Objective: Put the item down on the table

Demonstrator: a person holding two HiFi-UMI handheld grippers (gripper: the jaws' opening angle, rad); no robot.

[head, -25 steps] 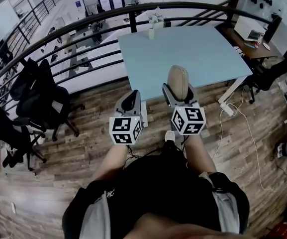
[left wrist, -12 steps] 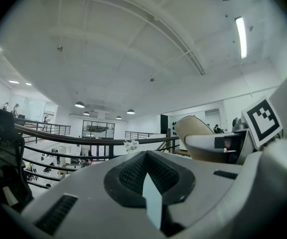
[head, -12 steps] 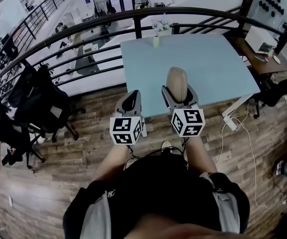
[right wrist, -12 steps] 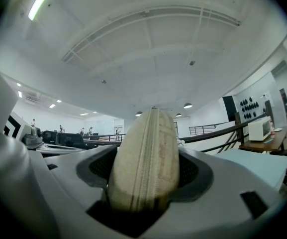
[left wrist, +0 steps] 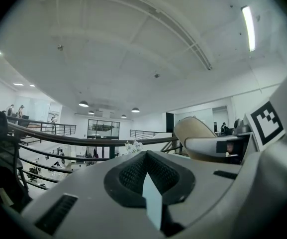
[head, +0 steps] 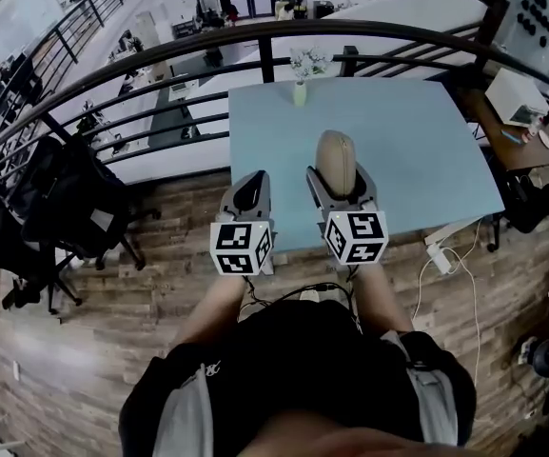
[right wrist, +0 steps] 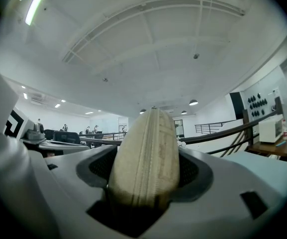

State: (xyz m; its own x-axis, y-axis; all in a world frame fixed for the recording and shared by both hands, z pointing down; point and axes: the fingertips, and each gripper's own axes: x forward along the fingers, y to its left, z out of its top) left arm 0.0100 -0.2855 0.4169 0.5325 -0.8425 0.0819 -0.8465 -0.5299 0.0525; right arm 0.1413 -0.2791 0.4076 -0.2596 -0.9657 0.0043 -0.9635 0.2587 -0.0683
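A beige zippered pouch (head: 337, 160) stands upright between the jaws of my right gripper (head: 339, 185), which is shut on it above the near edge of the light blue table (head: 407, 131). In the right gripper view the pouch (right wrist: 145, 153) fills the gap of the right gripper (right wrist: 145, 178), zip facing the camera. My left gripper (head: 248, 196) hangs beside it at the table's near left corner, shut and holding nothing. In the left gripper view the left gripper (left wrist: 147, 180) shows its pads nearly together, with the pouch (left wrist: 195, 132) at the right.
A small vase of white flowers (head: 300, 82) stands at the table's far edge. A dark curved railing (head: 255, 38) runs behind the table. Black office chairs (head: 65, 203) stand at the left. A power strip with cable (head: 440, 258) lies on the wooden floor at the right.
The table has come closer and lower in the head view; both grippers now reach over its near edge. The right gripper still holds the pouch the same way.
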